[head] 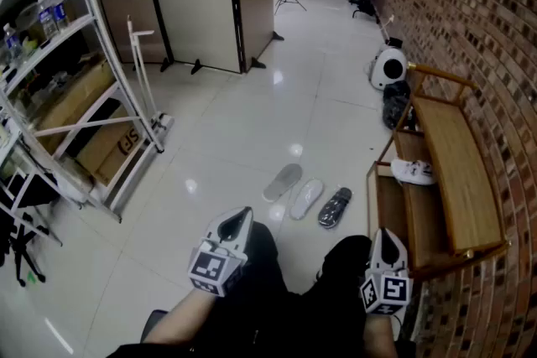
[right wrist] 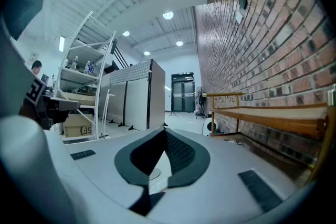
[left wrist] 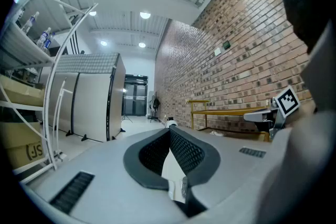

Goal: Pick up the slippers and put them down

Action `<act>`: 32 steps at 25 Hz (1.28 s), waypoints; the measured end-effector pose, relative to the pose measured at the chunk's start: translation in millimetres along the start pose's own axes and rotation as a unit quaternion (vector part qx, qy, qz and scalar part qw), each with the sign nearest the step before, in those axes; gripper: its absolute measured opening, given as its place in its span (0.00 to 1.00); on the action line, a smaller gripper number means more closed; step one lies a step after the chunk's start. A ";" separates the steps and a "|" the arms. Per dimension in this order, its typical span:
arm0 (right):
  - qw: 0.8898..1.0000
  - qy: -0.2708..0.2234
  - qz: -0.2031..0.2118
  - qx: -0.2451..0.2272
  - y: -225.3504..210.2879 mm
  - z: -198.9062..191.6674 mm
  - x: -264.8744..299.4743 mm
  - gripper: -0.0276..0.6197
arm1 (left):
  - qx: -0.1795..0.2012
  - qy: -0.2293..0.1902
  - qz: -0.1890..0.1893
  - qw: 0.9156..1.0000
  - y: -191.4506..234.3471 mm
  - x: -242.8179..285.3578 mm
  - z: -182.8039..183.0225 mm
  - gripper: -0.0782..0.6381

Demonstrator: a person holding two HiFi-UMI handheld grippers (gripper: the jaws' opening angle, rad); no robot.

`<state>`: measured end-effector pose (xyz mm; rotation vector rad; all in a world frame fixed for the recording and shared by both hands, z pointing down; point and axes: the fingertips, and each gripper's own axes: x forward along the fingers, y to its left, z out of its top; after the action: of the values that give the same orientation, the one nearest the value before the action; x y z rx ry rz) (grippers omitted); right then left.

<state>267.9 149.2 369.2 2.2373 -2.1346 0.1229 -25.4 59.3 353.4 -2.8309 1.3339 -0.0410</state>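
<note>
Three slippers (head: 295, 190) lie side by side on the white floor (head: 235, 130); they are too small to tell whether soles or uppers face up. A grey slipper (head: 283, 181) is at the left, a pale slipper (head: 306, 198) in the middle and a dark slipper (head: 335, 207) at the right, the last near the end of the wooden bench (head: 457, 172). A white shoe (head: 414, 172) rests on the bench's lower shelf, partly hidden under the seat board. Nearer the camera and well apart from the slippers, the left gripper (head: 237, 219) and right gripper (head: 384, 237) are held level over the person's dark-clad legs (head: 285, 306), which the lower edge cuts off. In each gripper view the fingers (left wrist: 185, 150) meet at their tips with nothing between them, and the gripper body blocks the floor just ahead. A brick wall (head: 470, 29) runs behind the bench, and a shelving rack (head: 75, 96) stands at the left.
</note>
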 end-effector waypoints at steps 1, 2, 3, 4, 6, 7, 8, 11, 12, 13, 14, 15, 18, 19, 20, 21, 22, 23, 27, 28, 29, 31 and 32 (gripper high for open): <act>1.000 -0.003 0.000 -0.004 2.2 3.9 0.5 0.05 | 0.003 -0.005 -0.002 1.000 1.3 0.2 8.1 0.11; 1.000 -0.006 0.000 -0.008 4.5 8.5 1.1 0.05 | 0.006 -0.010 -0.003 1.000 2.5 0.5 16.3 0.11; 1.000 -0.011 0.003 -0.014 6.9 14.3 1.9 0.05 | 0.008 -0.016 -0.004 1.000 3.8 0.9 24.5 0.11; 1.000 -0.017 0.007 -0.022 9.4 21.0 3.1 0.05 | 0.009 -0.022 -0.003 1.000 5.3 1.3 32.7 0.11; 0.999 -0.031 0.017 -0.038 12.4 35.2 5.1 0.05 | 0.012 -0.031 0.002 0.999 9.5 1.9 47.9 0.11; 0.998 -0.037 0.017 -0.043 12.0 43.0 4.7 0.05 | 0.014 -0.033 0.006 0.999 11.7 2.4 54.7 0.11; 0.998 -0.042 0.014 -0.048 10.2 51.0 3.3 0.05 | 0.017 -0.034 0.010 0.999 13.5 2.8 60.9 0.11; 0.996 -0.065 0.012 -0.054 3.6 71.8 -3.6 0.05 | 0.020 -0.041 0.020 0.999 15.8 0.2 79.5 0.11; 0.996 -0.074 0.014 -0.052 2.6 77.1 -5.6 0.05 | 0.016 -0.045 0.022 0.999 16.7 -2.0 85.2 0.11; 0.995 -0.080 0.016 -0.051 2.0 81.6 -6.7 0.05 | 0.013 -0.049 0.024 0.998 18.4 -4.1 89.1 0.11; 0.995 -0.084 0.017 -0.052 1.6 85.4 -7.1 0.05 | 0.012 -0.055 0.025 0.998 20.9 -5.5 90.7 0.11; 0.995 -0.085 0.016 -0.053 1.1 88.0 -6.7 0.05 | 0.014 -0.060 0.025 0.998 23.2 -6.1 90.7 0.11; 0.995 -0.080 0.010 -0.053 -1.9 86.5 -3.6 0.05 | 0.024 -0.070 0.016 0.997 24.0 -3.7 88.5 0.11; 0.995 -0.079 0.011 -0.054 -2.4 85.2 -2.4 0.05 | 0.026 -0.071 0.012 0.997 22.8 -2.5 88.4 0.11; 0.995 -0.080 0.015 -0.058 -2.1 85.0 -1.1 0.05 | 0.029 -0.071 0.009 0.997 21.5 -1.3 89.1 0.11; 0.995 -0.081 0.020 -0.062 -0.8 86.1 0.2 0.05 | 0.031 -0.071 0.007 0.997 20.1 -0.1 90.7 0.11; 0.994 -0.083 0.024 -0.065 0.8 88.1 1.2 0.05 | 0.034 -0.070 0.007 0.997 18.7 1.4 93.0 0.11; 0.994 -0.084 0.027 -0.067 2.3 90.3 2.0 0.05 | 0.037 -0.069 0.007 0.997 17.5 3.1 95.6 0.11; 0.992 -0.092 0.039 -0.078 6.5 103.1 6.1 0.05 | 0.040 -0.078 0.003 0.996 14.1 12.5 107.0 0.11; 0.992 -0.093 0.038 -0.079 5.4 104.2 7.0 0.05 | 0.038 -0.080 0.000 0.996 13.0 15.0 107.3 0.11; 0.992 -0.091 0.036 -0.079 3.3 103.7 7.7 0.05 | 0.037 -0.080 -0.003 0.996 11.7 17.5 106.0 0.11; 0.994 -0.082 0.027 -0.071 -1.2 100.2 8.1 0.05 | 0.034 -0.073 -0.006 0.997 9.4 21.1 101.1 0.11; 0.995 -0.076 0.022 -0.066 -2.5 98.4 8.1 0.05 | 0.032 -0.068 -0.006 0.997 9.0 22.2 98.5 0.11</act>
<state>273.3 132.6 272.0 2.1919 -2.1932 -0.1869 -15.4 36.4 255.1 -2.7328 1.2645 0.1053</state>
